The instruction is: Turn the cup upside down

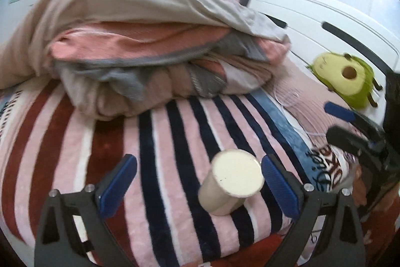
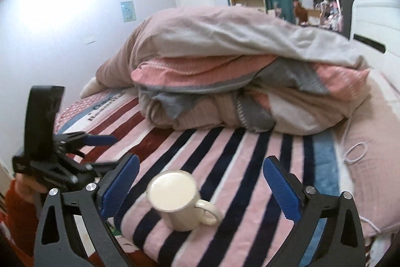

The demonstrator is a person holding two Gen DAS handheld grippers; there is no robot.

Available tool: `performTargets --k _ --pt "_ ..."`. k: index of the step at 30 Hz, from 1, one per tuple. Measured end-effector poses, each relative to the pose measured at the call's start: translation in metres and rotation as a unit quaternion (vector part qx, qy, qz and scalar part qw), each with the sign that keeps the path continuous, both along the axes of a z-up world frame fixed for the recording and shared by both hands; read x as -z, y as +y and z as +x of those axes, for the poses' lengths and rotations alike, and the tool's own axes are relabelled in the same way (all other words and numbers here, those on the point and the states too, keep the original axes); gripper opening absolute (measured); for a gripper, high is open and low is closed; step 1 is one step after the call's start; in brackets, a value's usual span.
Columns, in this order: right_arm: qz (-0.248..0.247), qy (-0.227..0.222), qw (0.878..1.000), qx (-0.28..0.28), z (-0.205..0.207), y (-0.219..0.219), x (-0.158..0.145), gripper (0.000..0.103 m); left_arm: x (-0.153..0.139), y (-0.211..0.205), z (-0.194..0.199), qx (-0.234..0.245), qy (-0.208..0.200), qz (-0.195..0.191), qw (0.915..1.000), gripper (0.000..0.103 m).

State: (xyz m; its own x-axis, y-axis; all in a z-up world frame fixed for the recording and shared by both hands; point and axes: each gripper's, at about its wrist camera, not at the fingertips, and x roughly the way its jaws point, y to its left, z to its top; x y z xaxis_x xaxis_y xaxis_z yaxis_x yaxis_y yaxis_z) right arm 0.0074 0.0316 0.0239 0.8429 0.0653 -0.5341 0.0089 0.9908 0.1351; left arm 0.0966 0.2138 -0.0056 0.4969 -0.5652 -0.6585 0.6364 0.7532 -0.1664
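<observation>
A cream mug (image 1: pixel 233 183) stands upside down on the striped blanket (image 1: pixel 175 142), its flat base facing up. In the right wrist view the mug (image 2: pixel 178 199) shows its handle pointing right. My left gripper (image 1: pixel 200 182) is open, its blue pads either side of the mug without touching; the mug sits near the right pad. My right gripper (image 2: pixel 201 182) is open and empty, the mug between its pads, closer to the left one. Each gripper shows in the other's view: the right gripper (image 1: pixel 350 126) at right, the left gripper (image 2: pixel 82 149) at left.
A heap of folded quilts (image 2: pixel 237 71) fills the bed behind the mug. An avocado plush toy (image 1: pixel 347 76) lies by the white headboard (image 1: pixel 312 14). A pink pillow (image 2: pixel 370 167) with a white cord lies at right. The bed edge is just below the mug.
</observation>
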Motion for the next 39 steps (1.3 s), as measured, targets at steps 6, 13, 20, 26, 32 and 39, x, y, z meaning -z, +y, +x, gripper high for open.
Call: performTargets --k 6,13,20,26,32,39 --pt "-0.019 0.003 1.0 0.014 -0.012 0.001 0.002 0.103 -0.011 0.013 -0.008 -0.042 -0.024 0.009 0.9988 0.099" --pt "-0.02 0.005 0.999 0.028 -0.018 -0.002 0.003 0.103 -0.02 0.019 -0.014 -0.051 -0.037 0.01 0.9979 0.099" --pt "-0.014 0.008 0.999 0.033 -0.019 -0.005 0.002 0.103 -0.02 0.019 -0.014 -0.054 -0.037 0.013 0.9978 0.099" --pt "-0.008 0.009 0.999 0.036 -0.019 -0.008 0.003 0.103 -0.02 0.019 -0.015 -0.055 -0.038 0.013 0.9977 0.099" --pt "-0.003 0.011 0.999 0.038 -0.019 -0.009 0.004 0.103 -0.021 0.019 -0.016 -0.057 -0.038 0.015 0.9976 0.099" --pt "-0.003 0.011 0.999 0.037 -0.019 -0.009 0.004 0.103 -0.022 0.019 -0.016 -0.058 -0.04 0.016 0.9974 0.099"
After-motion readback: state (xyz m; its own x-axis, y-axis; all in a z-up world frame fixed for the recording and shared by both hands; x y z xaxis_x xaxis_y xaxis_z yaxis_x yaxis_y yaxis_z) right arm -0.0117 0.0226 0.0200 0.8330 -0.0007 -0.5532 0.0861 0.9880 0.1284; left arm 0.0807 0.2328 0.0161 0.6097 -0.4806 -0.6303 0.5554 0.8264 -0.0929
